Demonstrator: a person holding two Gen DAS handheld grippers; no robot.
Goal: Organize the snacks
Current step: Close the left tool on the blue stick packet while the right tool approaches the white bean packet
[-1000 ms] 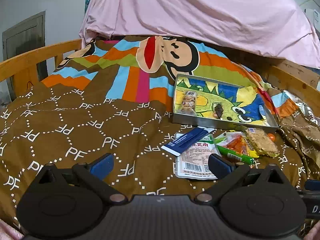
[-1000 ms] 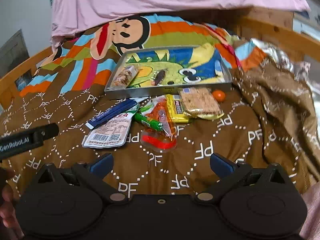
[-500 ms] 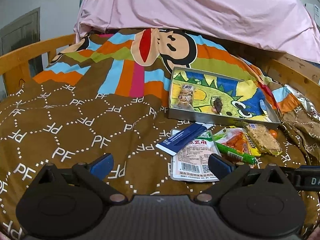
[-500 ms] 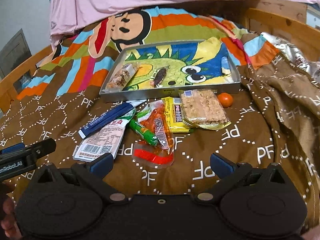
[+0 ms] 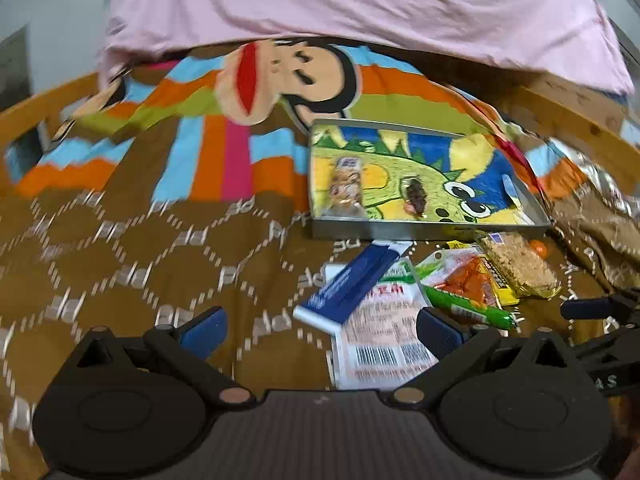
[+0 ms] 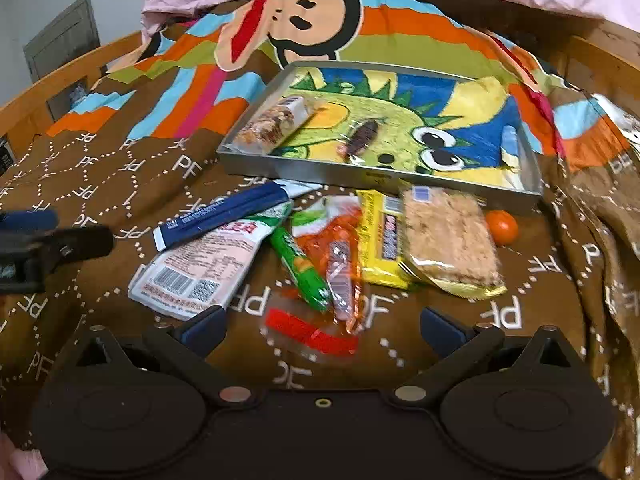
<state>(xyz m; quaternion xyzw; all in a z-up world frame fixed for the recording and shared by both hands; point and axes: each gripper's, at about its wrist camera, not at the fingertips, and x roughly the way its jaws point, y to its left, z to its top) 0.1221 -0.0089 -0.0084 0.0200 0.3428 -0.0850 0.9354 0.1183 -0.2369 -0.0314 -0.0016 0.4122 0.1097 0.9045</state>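
A brown quilt (image 6: 120, 168) printed with white "PF" letters covers the bed, its far part striped in orange, blue, pink and green around a cartoon monkey face (image 6: 296, 20). A pink sheet (image 5: 360, 4) is heaped beyond it. A wooden bed rail (image 6: 60, 80) runs along the left; another (image 5: 568, 120) stands right. A grey wall panel (image 6: 64, 40) shows behind the left rail.

We see even, soft indoor light with faint shadows. The left wrist view is smeared by motion blur, worst on the brown patterned bedspread (image 5: 132, 264) at the bed's left edge. The right wrist view is sharper. Fisheye distortion bends the wooden bed rail (image 6: 60, 80), and the corners go black.
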